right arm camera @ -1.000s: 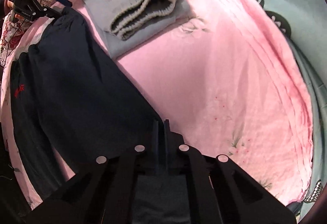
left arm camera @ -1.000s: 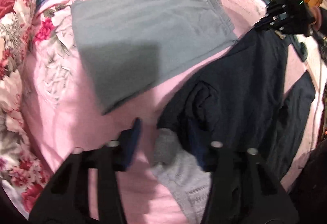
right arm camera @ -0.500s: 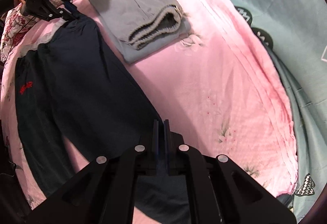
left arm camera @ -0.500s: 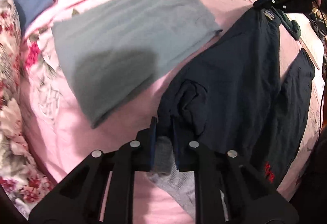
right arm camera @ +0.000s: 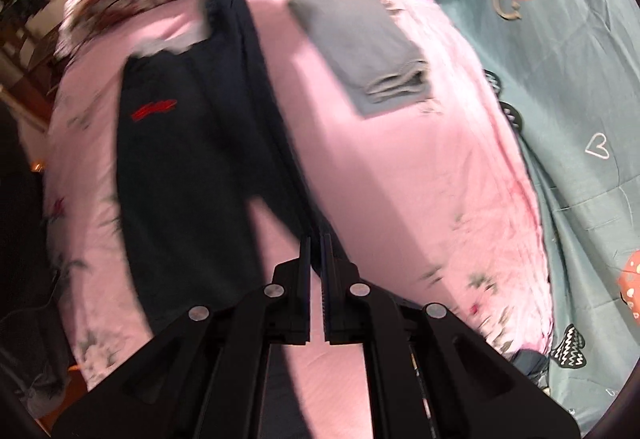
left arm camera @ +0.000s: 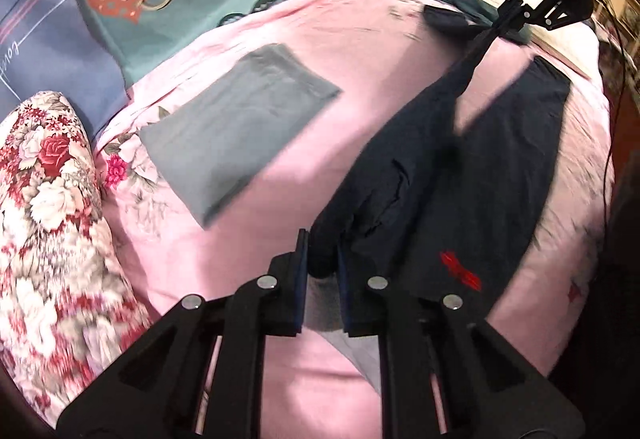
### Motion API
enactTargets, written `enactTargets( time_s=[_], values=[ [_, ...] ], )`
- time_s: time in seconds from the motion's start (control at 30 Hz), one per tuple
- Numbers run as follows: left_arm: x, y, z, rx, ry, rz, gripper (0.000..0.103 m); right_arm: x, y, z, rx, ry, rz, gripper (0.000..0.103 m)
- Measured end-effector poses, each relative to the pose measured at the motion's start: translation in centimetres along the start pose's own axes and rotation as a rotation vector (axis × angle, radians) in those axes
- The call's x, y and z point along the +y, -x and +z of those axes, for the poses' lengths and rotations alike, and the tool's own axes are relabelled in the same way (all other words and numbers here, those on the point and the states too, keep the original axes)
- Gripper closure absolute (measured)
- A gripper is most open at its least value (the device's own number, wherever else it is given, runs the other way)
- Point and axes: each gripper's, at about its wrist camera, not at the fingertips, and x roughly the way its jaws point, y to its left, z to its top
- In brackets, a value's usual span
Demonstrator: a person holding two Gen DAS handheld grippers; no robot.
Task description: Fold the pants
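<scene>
Since the earlier frame, both grippers have been raised. One leg of the dark navy cloth pants [left arm camera: 472,175] is lifted off the pink bedsheet [left arm camera: 360,51], pinched at the waistband by the left gripper [left arm camera: 322,259], freshly closed, and at the cuff by the right gripper [right arm camera: 316,259]. The lengthwise fold is begun; crosswise folds remain.

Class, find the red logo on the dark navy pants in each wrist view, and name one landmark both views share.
Left wrist view: the red logo sits lower right, on the dark navy pants, just right of the fingers.
Right wrist view: the red logo sits upper left, on the pants leg lying flat.
Shared landmark: the folded grey garment on the pink sheet.
</scene>
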Motion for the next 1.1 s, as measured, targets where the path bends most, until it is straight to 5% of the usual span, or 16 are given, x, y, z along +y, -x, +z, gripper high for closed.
enactTargets(
  time_s=[0.37, 0.47, 0.5, 0.53, 0.57, 0.6, 0.7, 0.87, 0.9, 0.93, 1.0, 1.1],
  values=[
    [-8.3, -3.6, -8.5, 0.138, -0.111, -0.027, 0.090, 12.6, -6.7, -4.7, 0.076, -0.042, 0.109, 0.103],
    [-8.5, -4.2, -9.1, 0.127, -0.084, -0.007, 0.090, 12.5, -6.0, -4.6, 0.029, -0.049, -0.006, 0.103],
    [-8.4, -4.2, -9.0, 0.123, -0.073, -0.005, 0.090, 11.8, -5.5, -4.5, 0.004, -0.047, -0.064, 0.093],
    [-8.3, -4.1, -9.0, 0.116, -0.061, -0.001, 0.091, 10.8, -5.0, -4.4, -0.013, -0.034, -0.129, 0.067],
    [-8.2, -4.1, -8.9, 0.114, -0.055, 0.000, 0.091, 10.1, -4.8, -4.3, -0.017, -0.001, -0.174, 0.052],
    [-8.2, -4.0, -9.0, 0.112, -0.052, 0.002, 0.091, 9.5, -4.8, -4.3, -0.022, 0.057, -0.202, 0.046],
    [-8.2, -3.5, -9.1, 0.113, -0.048, 0.009, 0.090, 8.4, -6.0, -4.2, 0.040, 0.267, -0.215, 0.046],
    [-8.3, -3.5, -8.8, 0.125, -0.045, 0.018, 0.090, 7.0, -9.4, -3.8, 0.182, 0.464, -0.090, 0.046],
    [-8.3, -3.6, -8.8, 0.127, -0.041, 0.017, 0.091, 6.9, -10.0, -3.9, 0.216, 0.489, -0.058, 0.053],
    [-8.2, -3.6, -8.8, 0.128, -0.036, 0.016, 0.090, 6.6, -10.8, -4.0, 0.263, 0.509, -0.040, 0.073],
    [-8.1, -3.6, -8.8, 0.128, -0.032, 0.015, 0.090, 6.2, -11.3, -4.0, 0.297, 0.517, -0.026, 0.093],
    [-8.2, -3.4, -8.8, 0.121, -0.038, 0.022, 0.090, 6.2, -8.6, -3.6, 0.261, 0.468, -0.068, 0.097]
  ],
)
